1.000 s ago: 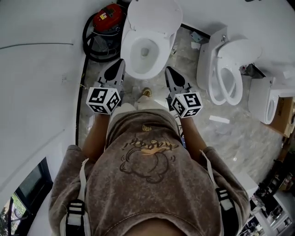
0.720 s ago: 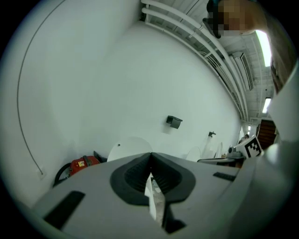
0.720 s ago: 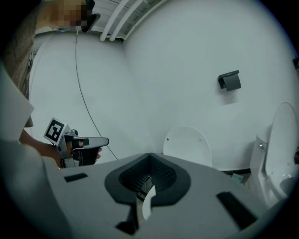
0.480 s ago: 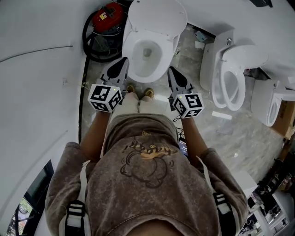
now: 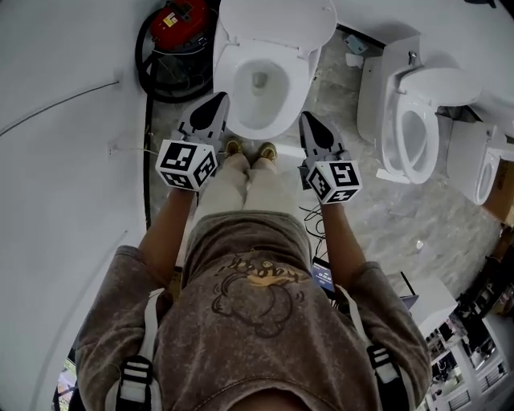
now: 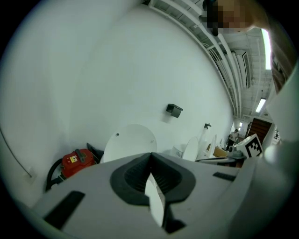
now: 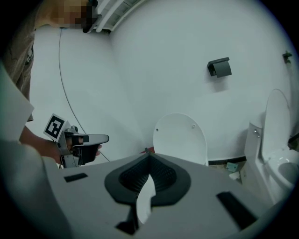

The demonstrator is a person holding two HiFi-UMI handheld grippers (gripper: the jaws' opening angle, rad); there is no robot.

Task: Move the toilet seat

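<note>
A white toilet (image 5: 261, 80) stands straight ahead with its round lid (image 5: 277, 20) raised against the wall; I cannot tell whether the seat ring is up with it. My left gripper (image 5: 217, 103) hangs shut and empty off the bowl's left front. Off the right front my right gripper (image 5: 309, 120) is likewise shut and empty. Neither touches the toilet. In the left gripper view the shut left gripper (image 6: 150, 156) points at the upright lid (image 6: 130, 142). The right gripper view has the shut right gripper (image 7: 149, 156) below the lid (image 7: 180, 137), with the left gripper (image 7: 79, 140) off to its left.
A red vacuum (image 5: 181, 24) with a black hose sits left of the toilet by the white wall. A second toilet (image 5: 418, 120) and a third (image 5: 482, 168) stand to the right. My shoes (image 5: 249, 150) are just before the bowl. A dark box (image 7: 219, 67) hangs on the wall.
I have stepped nearer the toilet, and both grippers now sit closer alongside the bowl's front. Their jaws have stayed shut and empty.
</note>
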